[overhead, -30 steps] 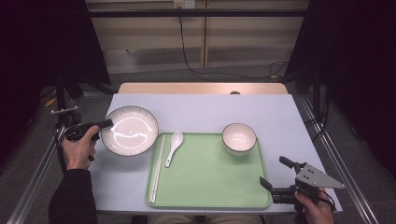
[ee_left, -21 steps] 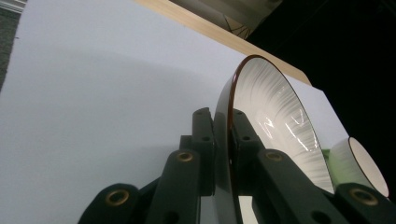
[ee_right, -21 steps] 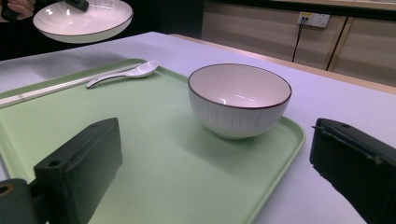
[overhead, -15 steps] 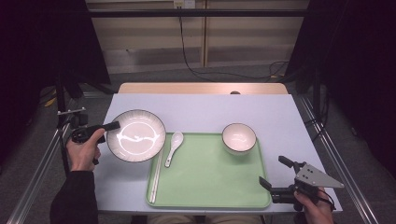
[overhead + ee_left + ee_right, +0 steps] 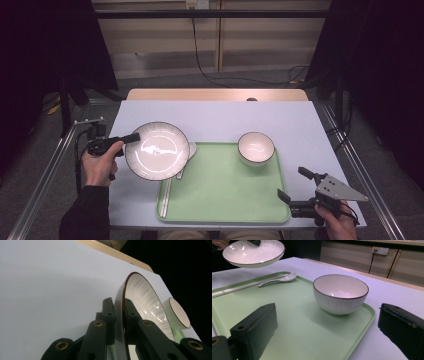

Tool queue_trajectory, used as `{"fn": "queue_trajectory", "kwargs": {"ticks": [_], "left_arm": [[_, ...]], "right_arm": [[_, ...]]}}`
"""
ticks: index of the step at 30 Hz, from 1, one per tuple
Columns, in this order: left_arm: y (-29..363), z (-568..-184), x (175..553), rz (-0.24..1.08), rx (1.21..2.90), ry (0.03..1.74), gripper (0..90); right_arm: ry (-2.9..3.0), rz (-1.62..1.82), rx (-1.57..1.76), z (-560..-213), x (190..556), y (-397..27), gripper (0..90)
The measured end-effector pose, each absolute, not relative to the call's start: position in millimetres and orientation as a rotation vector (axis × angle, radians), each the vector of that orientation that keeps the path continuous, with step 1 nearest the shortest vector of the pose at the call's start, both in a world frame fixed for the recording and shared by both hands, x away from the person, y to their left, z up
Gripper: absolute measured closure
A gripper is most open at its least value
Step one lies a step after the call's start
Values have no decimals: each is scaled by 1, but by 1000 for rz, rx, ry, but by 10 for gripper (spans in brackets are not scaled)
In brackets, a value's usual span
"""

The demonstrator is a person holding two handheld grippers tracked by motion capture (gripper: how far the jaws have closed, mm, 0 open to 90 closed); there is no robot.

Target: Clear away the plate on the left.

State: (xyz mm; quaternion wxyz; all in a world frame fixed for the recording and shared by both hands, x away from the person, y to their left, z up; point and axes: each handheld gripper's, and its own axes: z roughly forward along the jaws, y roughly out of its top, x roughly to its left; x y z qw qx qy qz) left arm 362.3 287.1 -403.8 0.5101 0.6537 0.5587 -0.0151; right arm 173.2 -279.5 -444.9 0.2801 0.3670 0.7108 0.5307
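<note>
High view: plate (image 5: pixel 157 151) in left tool (image 5: pixel 131 137).

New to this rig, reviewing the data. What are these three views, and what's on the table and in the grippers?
No robot arm here: a person holds a handheld two-jaw gripper in each hand. The high view looks down from above the table; each gripper view rides on its own gripper. The left gripper is shut on the rim of the plate, held lifted by the tray's left edge. The right gripper hovers open, holding nothing. On the green tray sit a bowl, a spoon and chopsticks.
</note>
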Motion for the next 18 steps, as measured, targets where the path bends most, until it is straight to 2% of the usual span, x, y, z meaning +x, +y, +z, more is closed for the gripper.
{"fn": "queue_trajectory", "kwargs": {"ticks": [3,18], "left_arm": [[276,-397,357,-22,1585,1323,827],[225,-397,352,-134,1680,1198,823]], "right_arm": [[1904,1423,980,-445,173,-279,17],[1898,1423,977,-445,173,-279,16]]}}
